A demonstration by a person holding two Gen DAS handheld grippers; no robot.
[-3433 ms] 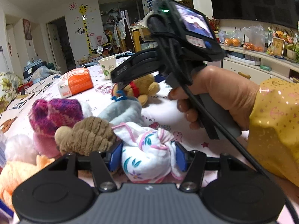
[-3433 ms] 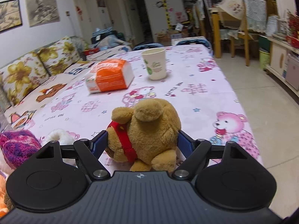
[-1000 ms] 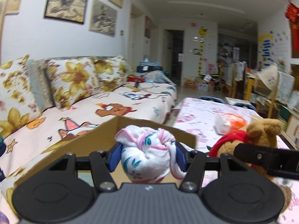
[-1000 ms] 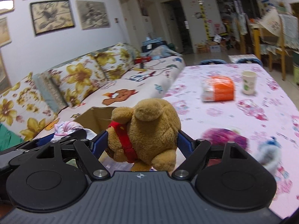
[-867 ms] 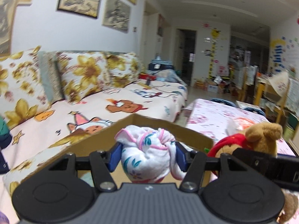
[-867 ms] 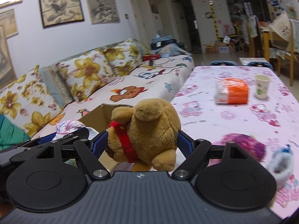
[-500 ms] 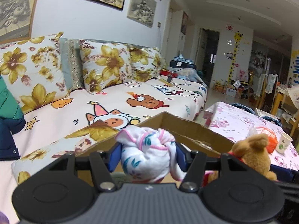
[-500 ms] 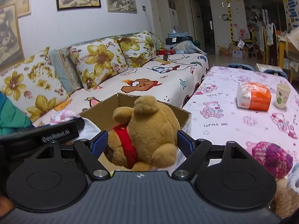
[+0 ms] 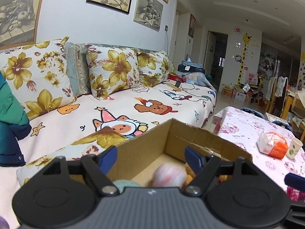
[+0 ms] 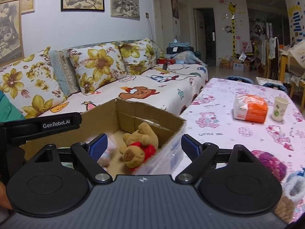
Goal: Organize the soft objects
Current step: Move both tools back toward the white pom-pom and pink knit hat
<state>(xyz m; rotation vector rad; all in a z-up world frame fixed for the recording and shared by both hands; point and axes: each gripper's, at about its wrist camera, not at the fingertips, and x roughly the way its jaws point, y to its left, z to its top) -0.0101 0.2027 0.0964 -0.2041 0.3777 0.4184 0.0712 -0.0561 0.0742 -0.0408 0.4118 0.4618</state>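
Note:
An open cardboard box (image 9: 192, 135) (image 10: 152, 114) stands at the table's near left corner. My left gripper (image 9: 151, 155) is open and empty above it; the white floral cloth bundle (image 9: 169, 175) is a blur dropping into the box, and it shows in the right wrist view (image 10: 104, 157) too. My right gripper (image 10: 144, 146) is open and empty above the box. The brown teddy bear with a red shirt (image 10: 140, 146) lies on its back inside the box.
On the pink tablecloth (image 10: 219, 126) lie an orange-and-white pack (image 10: 250, 110), a paper cup (image 10: 280, 108), a purple knit hat (image 10: 270, 165) and a blue-grey slipper (image 10: 294, 187). A flowered sofa (image 10: 95, 72) stands behind the box.
Both grippers have opened over the box. The teddy bear has dropped into the box and the cloth bundle is falling in.

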